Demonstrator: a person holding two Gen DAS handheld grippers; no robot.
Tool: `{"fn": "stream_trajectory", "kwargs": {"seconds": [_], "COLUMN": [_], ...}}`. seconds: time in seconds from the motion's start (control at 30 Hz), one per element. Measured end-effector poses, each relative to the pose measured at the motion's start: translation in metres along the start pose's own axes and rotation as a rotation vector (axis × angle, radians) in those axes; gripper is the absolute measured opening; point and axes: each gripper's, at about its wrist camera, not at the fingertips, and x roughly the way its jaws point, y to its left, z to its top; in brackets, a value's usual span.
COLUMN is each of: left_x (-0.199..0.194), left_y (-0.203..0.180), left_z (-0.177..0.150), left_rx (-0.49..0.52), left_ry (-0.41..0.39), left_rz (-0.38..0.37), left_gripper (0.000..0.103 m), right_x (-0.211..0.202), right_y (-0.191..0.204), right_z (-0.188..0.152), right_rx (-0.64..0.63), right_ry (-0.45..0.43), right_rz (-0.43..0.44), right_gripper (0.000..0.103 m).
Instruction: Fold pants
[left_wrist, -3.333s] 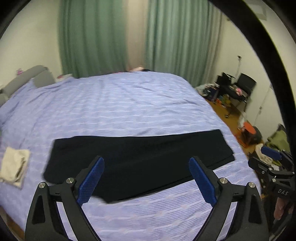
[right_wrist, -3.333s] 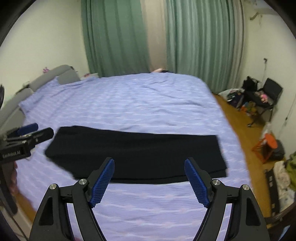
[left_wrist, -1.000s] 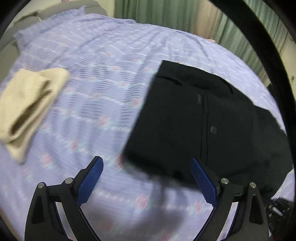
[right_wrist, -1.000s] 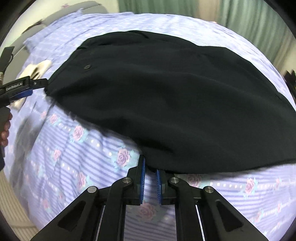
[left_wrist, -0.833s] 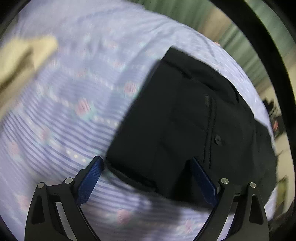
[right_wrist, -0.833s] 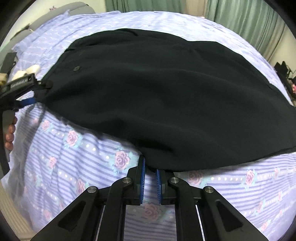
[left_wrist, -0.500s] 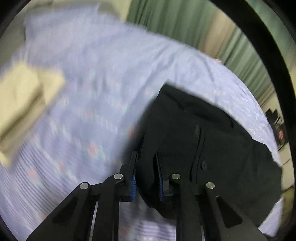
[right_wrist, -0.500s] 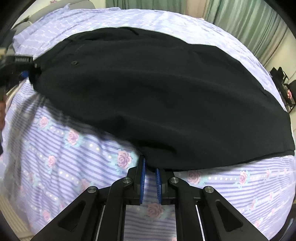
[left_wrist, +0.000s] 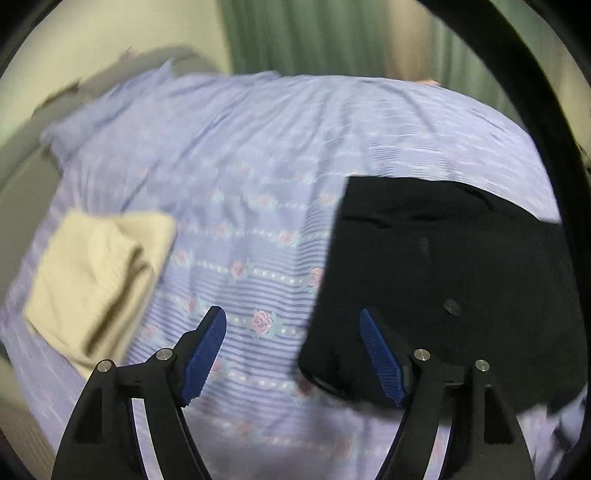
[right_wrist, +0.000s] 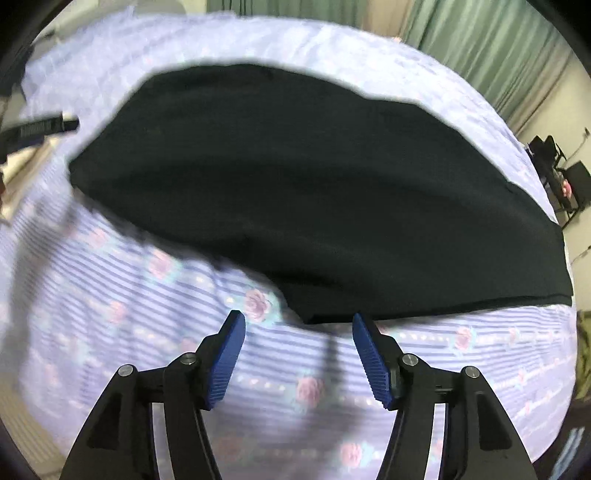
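The black pants (right_wrist: 314, 177) lie flat on the lilac flowered bedsheet (right_wrist: 129, 295), stretched from left to right. In the left wrist view their waist end with a button (left_wrist: 450, 306) lies at the right. My left gripper (left_wrist: 295, 350) is open and empty, its right finger over the waist corner. My right gripper (right_wrist: 299, 354) is open and empty, just short of the near edge of the pants. The left gripper also shows at the left edge of the right wrist view (right_wrist: 40, 127).
A folded cream garment (left_wrist: 96, 273) lies on the bed left of the pants. Green curtains (left_wrist: 314, 37) hang behind the bed. A chair and clutter (right_wrist: 565, 173) stand on the floor to the right of the bed.
Both grippers have opened and let go of the pants, which now lie flat. Both have drawn back a little from the fabric edge.
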Motion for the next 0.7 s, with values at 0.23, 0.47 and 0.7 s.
{"fn": "stream_trajectory", "kwargs": {"seconds": [0.23, 0.47, 0.7], "left_x": [-0.100, -0.197, -0.264], "left_y": [-0.004, -0.036, -0.087], "left_z": [0.009, 0.026, 0.027], "left_rx": [0.105, 0.207, 0.270], "left_ry": [-0.072, -0.169, -0.309], "left_rz": [-0.097, -0.217, -0.340], "left_gripper": [0.088, 0.101, 0.103], "right_x": [-0.106, -0.207, -0.277], "right_y": [-0.028, -0.074, -0.140], "right_z": [0.008, 0.006, -0.016], "right_rx": [0.112, 0.244, 0.334], "right_ry": [-0.139, -0.269, -0.387], "right_rz": [0.001, -0.045, -0.110], "right_gripper": [0.070, 0.079, 0.079]}}
